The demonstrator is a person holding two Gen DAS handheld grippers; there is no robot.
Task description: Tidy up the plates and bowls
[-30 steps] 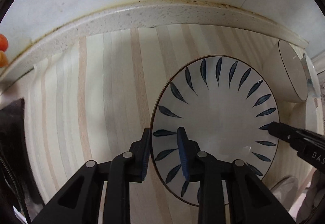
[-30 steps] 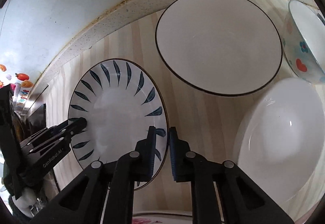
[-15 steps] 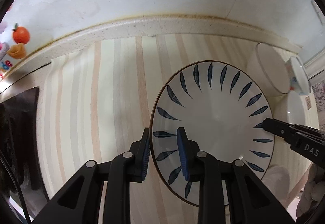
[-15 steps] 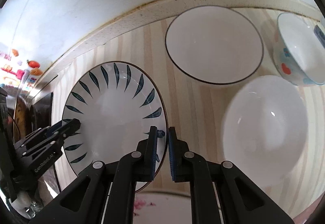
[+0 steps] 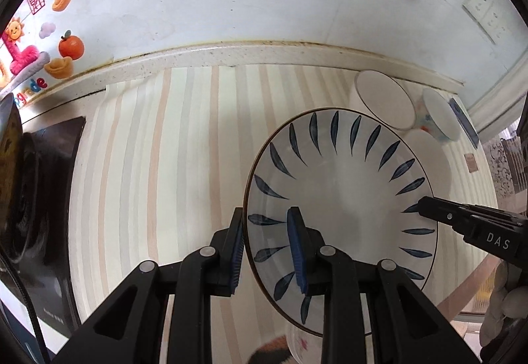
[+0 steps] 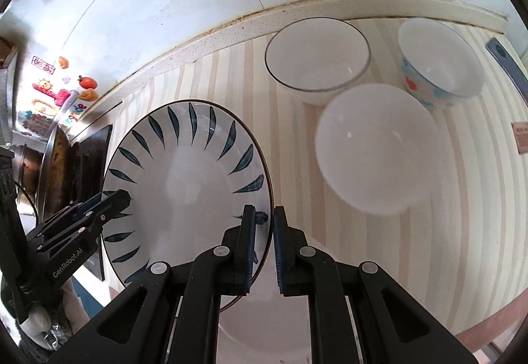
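Above the striped counter; both tools clamp the leaf-patterned plate.

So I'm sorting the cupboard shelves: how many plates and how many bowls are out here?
Plates: 1, the blue-leaf white plate gripped at both rims.
Bowls: 3, the dark-rimmed white bowl, the plain white bowl and the flower-patterned bowl.
Total: 4.
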